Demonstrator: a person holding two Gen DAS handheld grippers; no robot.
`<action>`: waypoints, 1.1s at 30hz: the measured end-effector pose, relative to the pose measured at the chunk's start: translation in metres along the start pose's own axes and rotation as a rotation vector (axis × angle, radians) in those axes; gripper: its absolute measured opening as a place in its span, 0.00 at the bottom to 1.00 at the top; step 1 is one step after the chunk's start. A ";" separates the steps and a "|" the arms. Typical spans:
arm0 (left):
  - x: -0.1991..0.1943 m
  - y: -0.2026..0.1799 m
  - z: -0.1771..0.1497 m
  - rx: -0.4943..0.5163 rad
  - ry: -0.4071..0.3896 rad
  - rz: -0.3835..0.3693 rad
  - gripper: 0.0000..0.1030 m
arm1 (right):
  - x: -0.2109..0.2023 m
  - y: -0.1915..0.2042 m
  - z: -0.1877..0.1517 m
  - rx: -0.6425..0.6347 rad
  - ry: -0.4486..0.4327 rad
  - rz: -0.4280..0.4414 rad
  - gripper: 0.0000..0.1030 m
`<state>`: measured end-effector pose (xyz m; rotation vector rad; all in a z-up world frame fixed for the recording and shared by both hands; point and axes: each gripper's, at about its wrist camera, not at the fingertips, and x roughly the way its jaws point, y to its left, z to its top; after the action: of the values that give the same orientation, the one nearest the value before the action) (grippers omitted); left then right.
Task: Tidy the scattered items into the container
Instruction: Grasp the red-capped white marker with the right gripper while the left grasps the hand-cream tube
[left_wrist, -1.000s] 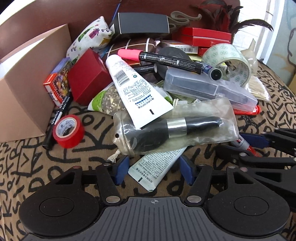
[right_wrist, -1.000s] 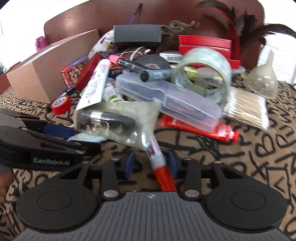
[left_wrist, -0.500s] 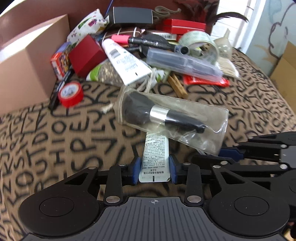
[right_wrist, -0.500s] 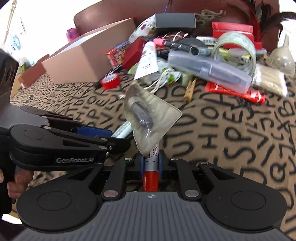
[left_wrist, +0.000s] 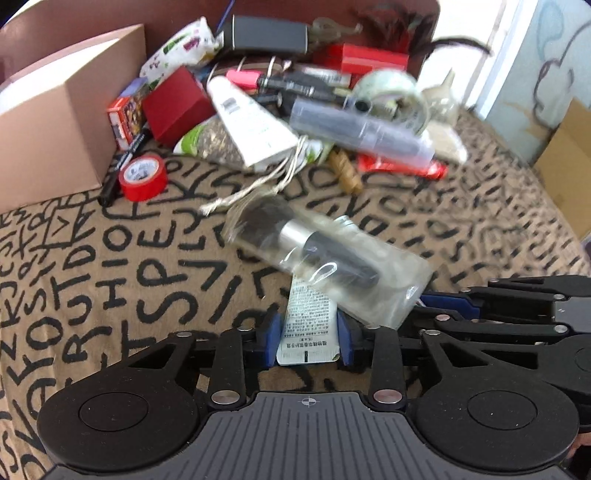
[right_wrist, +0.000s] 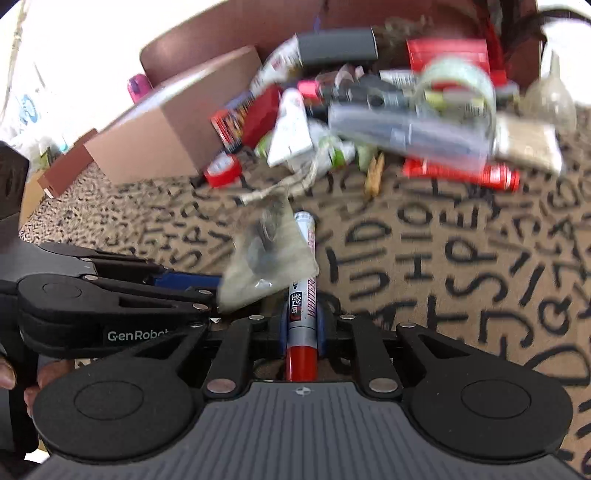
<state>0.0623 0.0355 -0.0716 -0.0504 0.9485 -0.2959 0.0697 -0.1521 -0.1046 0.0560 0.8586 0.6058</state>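
The left gripper (left_wrist: 307, 332) clamps a white tube (left_wrist: 309, 325) at lower centre of the left wrist view, a bagged brush (left_wrist: 325, 258) lying across the tube just above. The right gripper (right_wrist: 302, 326) pinches a red-capped marker (right_wrist: 303, 295) at lower centre of the right wrist view, the bag (right_wrist: 267, 254) resting against it. A cardboard box (left_wrist: 48, 114) stands at upper left, beside the clutter pile and a red tape roll (left_wrist: 143, 177) on the lettered cloth (left_wrist: 110, 266).
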 end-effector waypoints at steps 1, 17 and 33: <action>-0.007 0.000 0.002 -0.009 -0.020 -0.032 0.03 | -0.004 0.003 0.003 -0.011 -0.012 0.009 0.17; 0.000 0.001 -0.005 0.018 -0.006 -0.049 0.57 | -0.013 0.003 0.016 -0.011 -0.064 -0.032 0.17; -0.011 0.006 0.010 0.016 -0.036 -0.055 0.30 | -0.030 -0.025 0.016 0.045 -0.114 -0.124 0.16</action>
<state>0.0660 0.0434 -0.0582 -0.0675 0.9098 -0.3524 0.0789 -0.1853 -0.0804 0.0765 0.7594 0.4624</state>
